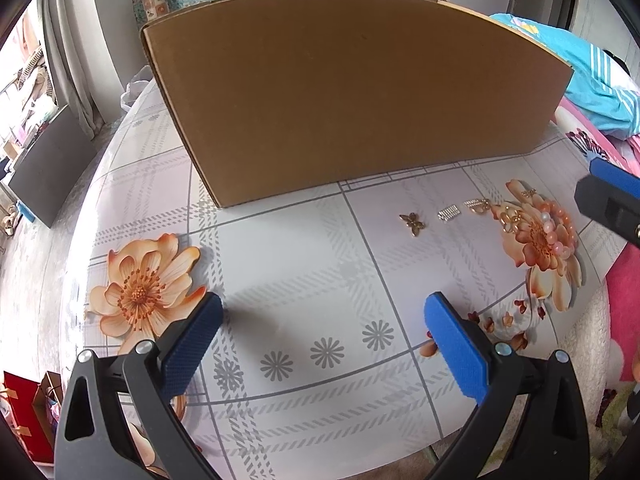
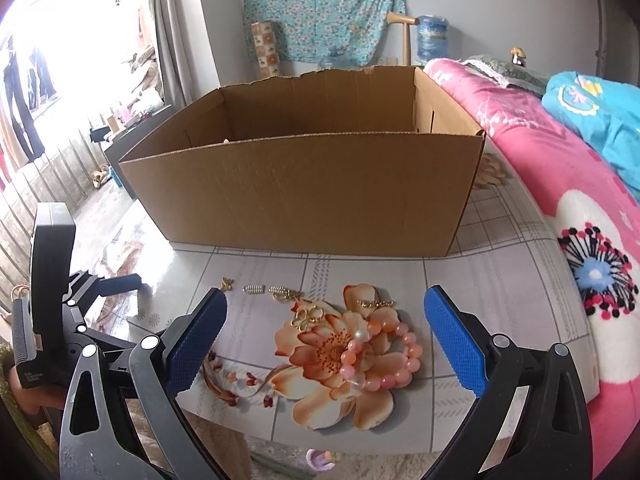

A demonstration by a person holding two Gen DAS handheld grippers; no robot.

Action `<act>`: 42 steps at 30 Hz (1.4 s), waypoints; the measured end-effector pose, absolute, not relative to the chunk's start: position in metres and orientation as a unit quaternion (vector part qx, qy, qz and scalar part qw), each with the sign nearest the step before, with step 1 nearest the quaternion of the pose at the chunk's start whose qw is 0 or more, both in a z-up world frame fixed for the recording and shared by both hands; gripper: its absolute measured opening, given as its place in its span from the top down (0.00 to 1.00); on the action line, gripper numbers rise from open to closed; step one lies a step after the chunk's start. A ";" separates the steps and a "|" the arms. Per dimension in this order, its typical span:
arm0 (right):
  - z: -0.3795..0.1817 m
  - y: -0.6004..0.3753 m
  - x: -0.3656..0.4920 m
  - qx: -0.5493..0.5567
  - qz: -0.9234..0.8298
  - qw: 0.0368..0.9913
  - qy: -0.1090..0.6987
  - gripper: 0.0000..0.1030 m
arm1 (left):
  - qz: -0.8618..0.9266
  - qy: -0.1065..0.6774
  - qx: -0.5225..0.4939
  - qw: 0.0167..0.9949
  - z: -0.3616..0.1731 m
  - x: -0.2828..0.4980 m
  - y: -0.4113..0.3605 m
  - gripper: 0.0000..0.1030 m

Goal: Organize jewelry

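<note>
An open brown cardboard box (image 2: 304, 196) (image 1: 352, 92) stands at the back of the table. In front of it lies a row of small jewelry: a gold butterfly piece (image 1: 412, 224) (image 2: 227, 283), a silver clip (image 1: 448, 213) (image 2: 253, 289), a gold clip (image 1: 477, 205) (image 2: 285, 293), gold rings (image 2: 307, 315) and a gold bar pin (image 2: 376, 303). A pink bead bracelet (image 2: 384, 356) (image 1: 558, 228) rests on a printed flower. My right gripper (image 2: 326, 344) hovers open just before the bracelet. My left gripper (image 1: 324, 344) is open over bare tablecloth, left of the jewelry.
The table has a plaid cloth with orange flower prints (image 1: 140, 292). A pink floral blanket (image 2: 580, 240) and a blue garment (image 2: 600, 120) lie on a bed to the right. The left gripper's body (image 2: 52, 288) shows at the right view's left edge.
</note>
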State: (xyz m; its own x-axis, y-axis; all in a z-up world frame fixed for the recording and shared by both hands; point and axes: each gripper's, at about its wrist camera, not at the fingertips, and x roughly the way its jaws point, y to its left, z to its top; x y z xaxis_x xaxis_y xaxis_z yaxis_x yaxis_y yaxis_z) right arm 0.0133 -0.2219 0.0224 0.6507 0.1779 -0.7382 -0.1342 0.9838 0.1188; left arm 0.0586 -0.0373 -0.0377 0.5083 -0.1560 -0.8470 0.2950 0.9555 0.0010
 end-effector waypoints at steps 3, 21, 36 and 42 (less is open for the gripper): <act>0.025 -0.225 0.017 0.035 0.096 0.906 0.411 0.08 | -0.130 0.481 0.072 0.864 -0.038 0.061 -0.035 0.04; 0.038 -0.212 0.017 -0.053 0.096 0.902 0.417 0.08 | -0.105 0.493 0.059 0.862 -0.035 0.070 -0.042 0.04; 0.054 -0.210 -0.013 -0.064 0.070 0.913 0.396 0.08 | -0.094 0.496 0.053 0.861 -0.036 0.068 -0.042 0.04; 0.060 -0.207 -0.021 -0.061 0.070 0.917 0.387 0.08 | -0.094 0.496 0.053 0.862 -0.036 0.069 -0.042 0.04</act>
State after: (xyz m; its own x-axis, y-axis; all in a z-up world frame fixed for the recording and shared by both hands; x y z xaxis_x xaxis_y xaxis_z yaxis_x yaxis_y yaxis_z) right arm -0.0205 -0.2066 0.0595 0.6900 0.0817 -0.7192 -0.1766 0.9826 -0.0578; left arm 0.0685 -0.0420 -0.0363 0.4903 -0.1098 -0.8646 0.2154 0.9765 -0.0019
